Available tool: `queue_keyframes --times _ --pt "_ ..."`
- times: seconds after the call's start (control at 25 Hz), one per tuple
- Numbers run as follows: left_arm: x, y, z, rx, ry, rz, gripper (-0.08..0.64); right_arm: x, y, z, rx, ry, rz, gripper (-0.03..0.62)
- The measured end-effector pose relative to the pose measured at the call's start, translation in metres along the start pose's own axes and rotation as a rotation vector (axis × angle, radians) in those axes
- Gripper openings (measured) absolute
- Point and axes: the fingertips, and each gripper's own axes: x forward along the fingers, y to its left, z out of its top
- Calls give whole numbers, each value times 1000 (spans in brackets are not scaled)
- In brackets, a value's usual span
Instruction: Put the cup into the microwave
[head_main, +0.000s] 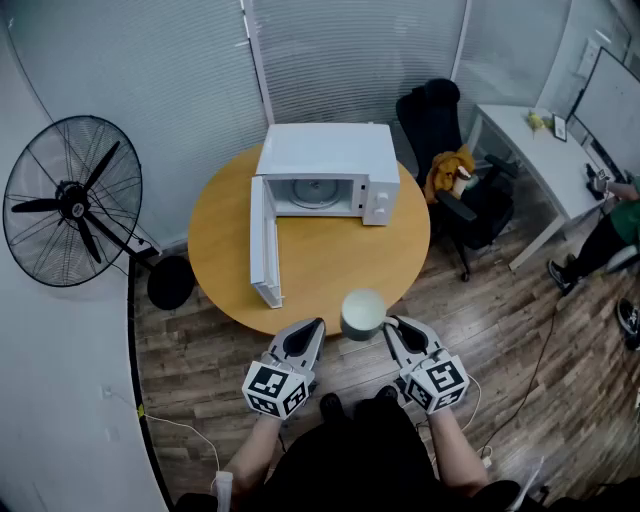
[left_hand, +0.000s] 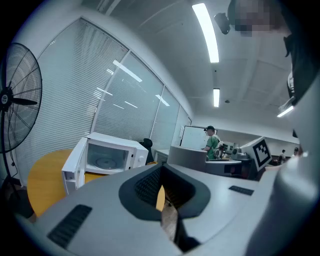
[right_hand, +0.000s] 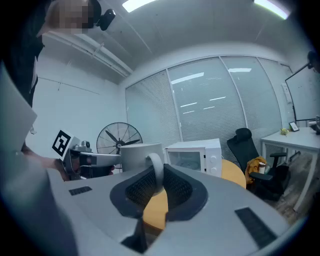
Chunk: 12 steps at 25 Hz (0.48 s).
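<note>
A pale cup sits at the near edge of a round wooden worktop; whether it rests there or is lifted is unclear. The right gripper has its jaws pinching the cup's handle. The left gripper is beside it, jaws slightly spread and empty. The white microwave stands across the worktop with its door swung open. Held only by the handle, the cup may swivel or slip, drop off the edge, or clip the door.
</note>
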Motion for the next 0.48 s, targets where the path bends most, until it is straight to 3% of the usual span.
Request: queue_keyframes --times 0.48 --pt "5 6 0 -3 0 -23 -5 9 0 9 15 -31 -10 51"
